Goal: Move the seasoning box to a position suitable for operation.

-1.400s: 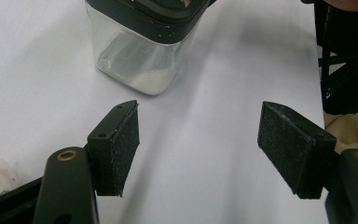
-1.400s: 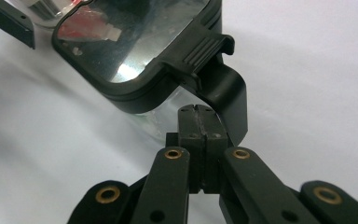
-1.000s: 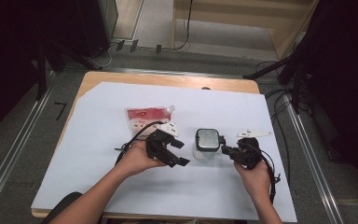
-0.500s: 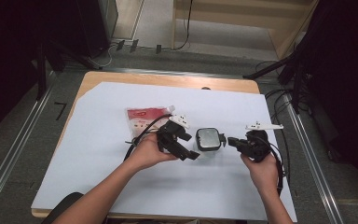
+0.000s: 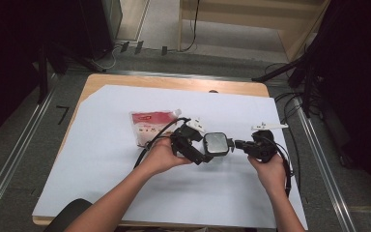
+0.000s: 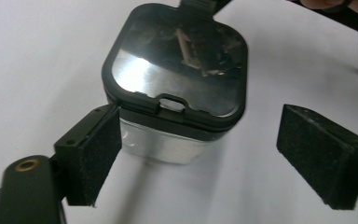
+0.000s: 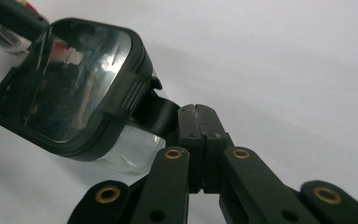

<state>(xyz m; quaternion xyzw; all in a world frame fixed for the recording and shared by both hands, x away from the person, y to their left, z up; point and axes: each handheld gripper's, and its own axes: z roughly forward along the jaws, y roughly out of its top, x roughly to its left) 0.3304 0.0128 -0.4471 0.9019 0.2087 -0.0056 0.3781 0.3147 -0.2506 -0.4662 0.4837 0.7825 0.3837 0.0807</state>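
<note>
High view above the table; both tool views close on one shared container.

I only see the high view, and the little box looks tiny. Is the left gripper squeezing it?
Observer: No. The left gripper view shows the left gripper open, its jaws having just been opening, with the box between them and one pad well off its side.
Operator: What is the right gripper grabbing?
Observer: The right gripper view shows the right gripper shut on a black tab jutting from the lid.
Operator: Is the box see-through?
Observer: Its lower wall is clear; the lid's top is shiny.
</note>
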